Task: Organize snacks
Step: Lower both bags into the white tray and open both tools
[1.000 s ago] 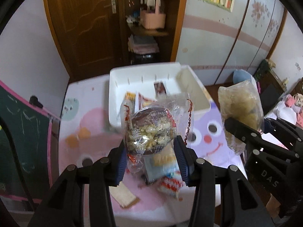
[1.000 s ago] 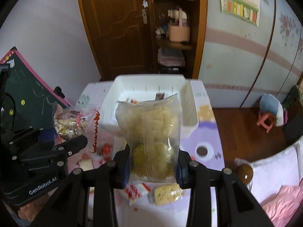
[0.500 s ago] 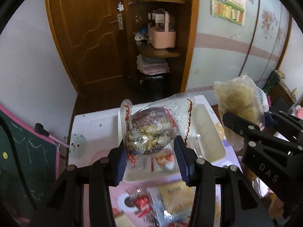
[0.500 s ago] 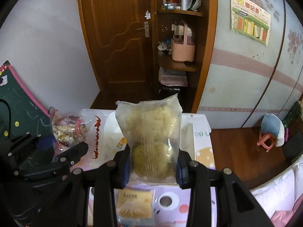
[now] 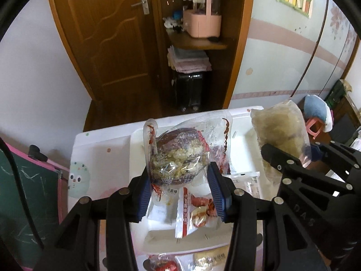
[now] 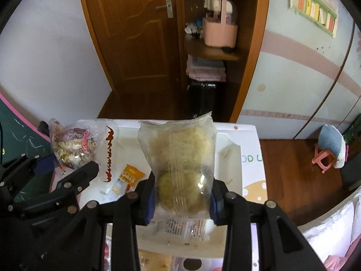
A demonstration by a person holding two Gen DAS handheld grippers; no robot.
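We see two snack bags held in the air above a white bin [image 5: 140,158] that sits on a low table with a cartoon-printed cover [image 5: 90,158].

The left gripper [image 5: 180,194] pinches a clear bag of brown and pale puffed snacks [image 5: 180,155] between its blue pads [image 5: 144,194], the bag standing upright above the near part of the bin. In the right wrist view the same bag [image 6: 74,144] shows at the left, with the left gripper's black fingers [image 6: 74,180] below it.

The right gripper [image 6: 182,201] is pressed onto a clear bag of pale yellow puffs [image 6: 180,158], gripping its lower half while the top stands upright over the bin [image 6: 227,155]. From the left wrist view this bag [image 5: 279,140] hangs at the right, over the bin's right side.

Inside the bin we make out several packets: a red-and-white one [image 5: 196,210] lying just below the left gripper's bag, a white packet [image 5: 250,185] to its right, and an orange-and-yellow packet [image 6: 127,176] seen between the two grippers in the right wrist view. More packets lie on the table nearer than the bin, among them a tan one [image 5: 209,259].

Beyond the table stand a brown wooden door [image 5: 117,33] and a shelf holding a pink basket [image 5: 202,22]. A green chalkboard with a pink frame [image 5: 22,192] leans at the left, and a small pink stool with a blue cushion [image 6: 327,153] stands on the wooden floor at the right.
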